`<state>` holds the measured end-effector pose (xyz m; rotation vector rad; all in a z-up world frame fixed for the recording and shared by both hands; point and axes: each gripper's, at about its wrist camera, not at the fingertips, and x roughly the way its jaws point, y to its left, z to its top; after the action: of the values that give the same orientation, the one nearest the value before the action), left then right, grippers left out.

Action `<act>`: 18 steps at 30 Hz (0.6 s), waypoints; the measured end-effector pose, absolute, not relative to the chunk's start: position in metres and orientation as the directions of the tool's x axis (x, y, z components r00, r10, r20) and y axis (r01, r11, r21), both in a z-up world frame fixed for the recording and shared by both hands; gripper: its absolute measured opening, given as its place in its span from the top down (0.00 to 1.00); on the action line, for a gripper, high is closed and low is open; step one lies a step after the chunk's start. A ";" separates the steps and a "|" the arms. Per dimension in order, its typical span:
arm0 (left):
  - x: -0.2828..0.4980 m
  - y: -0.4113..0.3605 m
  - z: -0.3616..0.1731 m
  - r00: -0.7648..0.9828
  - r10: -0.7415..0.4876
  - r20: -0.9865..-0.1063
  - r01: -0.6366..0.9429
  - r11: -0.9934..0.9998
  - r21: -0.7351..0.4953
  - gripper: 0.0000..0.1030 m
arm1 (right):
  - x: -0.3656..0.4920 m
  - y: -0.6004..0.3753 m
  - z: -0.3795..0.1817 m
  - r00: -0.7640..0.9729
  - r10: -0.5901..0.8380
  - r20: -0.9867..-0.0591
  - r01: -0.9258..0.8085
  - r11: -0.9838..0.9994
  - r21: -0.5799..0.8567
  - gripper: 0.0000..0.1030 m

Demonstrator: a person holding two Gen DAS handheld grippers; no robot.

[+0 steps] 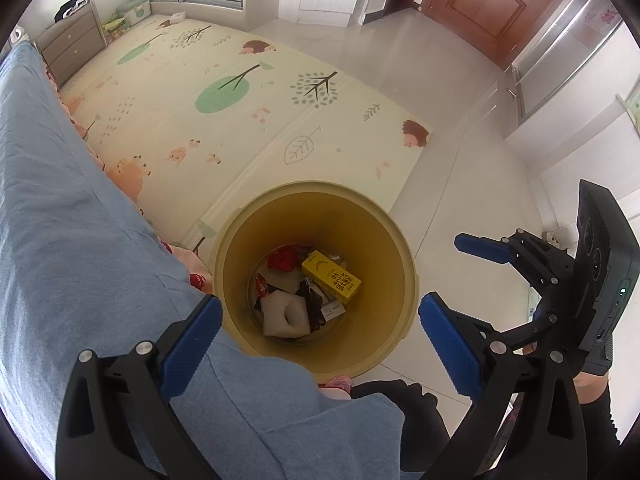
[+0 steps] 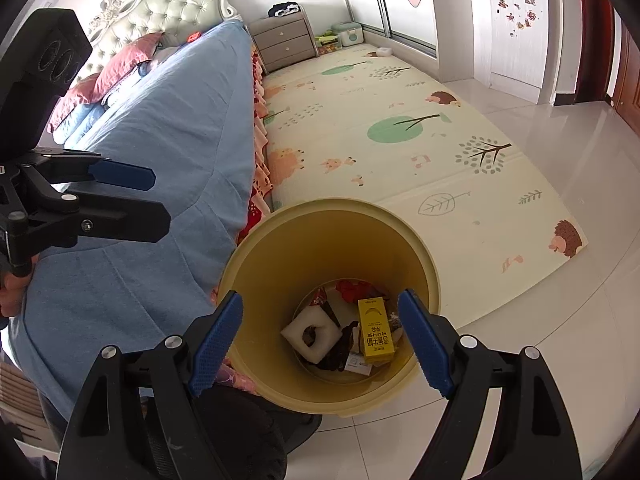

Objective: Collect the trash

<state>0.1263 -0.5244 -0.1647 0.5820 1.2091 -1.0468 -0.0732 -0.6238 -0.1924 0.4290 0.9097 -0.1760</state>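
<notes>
Both sets of tongs hang over the yellow bin point(image 1: 400, 280), which stands on the white tile floor point(image 1: 460, 140) hard against the blue bedspread point(image 1: 60, 220) and at the corner of the patterned play mat point(image 1: 240, 112). The left gripper point(image 1: 320, 344) has its blue pads spread wide with nothing between them, the bin's mouth sitting straight ahead of the gap. The right gripper point(image 2: 320, 340) is just as wide open and also carries nothing; it looks down into the same bin from the side away from the bed. At the bottom of the bin, below both pairs of fingers, the trash lies in a heap: a yellow carton point(image 2: 374, 330), a white foam piece point(image 2: 314, 338) with a hole in it, a red wrapper point(image 1: 282, 258), and some dark scraps and a small white box that I cannot make out clearly. A grey nightstand point(image 2: 284, 42) stands far ahead of the tongs, at the head of the bed.
</notes>
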 end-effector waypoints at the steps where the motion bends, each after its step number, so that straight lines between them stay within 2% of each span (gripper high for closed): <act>1: 0.125 -0.524 -0.164 0.008 -0.336 -0.942 0.885 0.440 -0.150 0.04 | -0.073 -0.623 -0.192 0.608 0.032 -0.794 0.324 0.902 0.285 0.25; 11: 0.118 -0.518 -0.156 0.038 -0.362 -0.932 0.894 0.429 -0.131 0.04 | -0.072 -0.613 -0.174 0.615 0.015 -0.788 0.308 0.916 0.258 0.25; 18: 0.114 -0.506 -0.144 0.077 -0.436 -0.897 0.890 0.436 -0.136 0.04 | -0.071 -0.602 -0.151 0.621 -0.043 -0.783 0.322 0.924 0.205 0.25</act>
<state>0.1143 -0.5059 -0.1440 0.5230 1.0809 -1.0634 -0.0715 -0.6022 -0.1514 0.3439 0.8799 -0.2145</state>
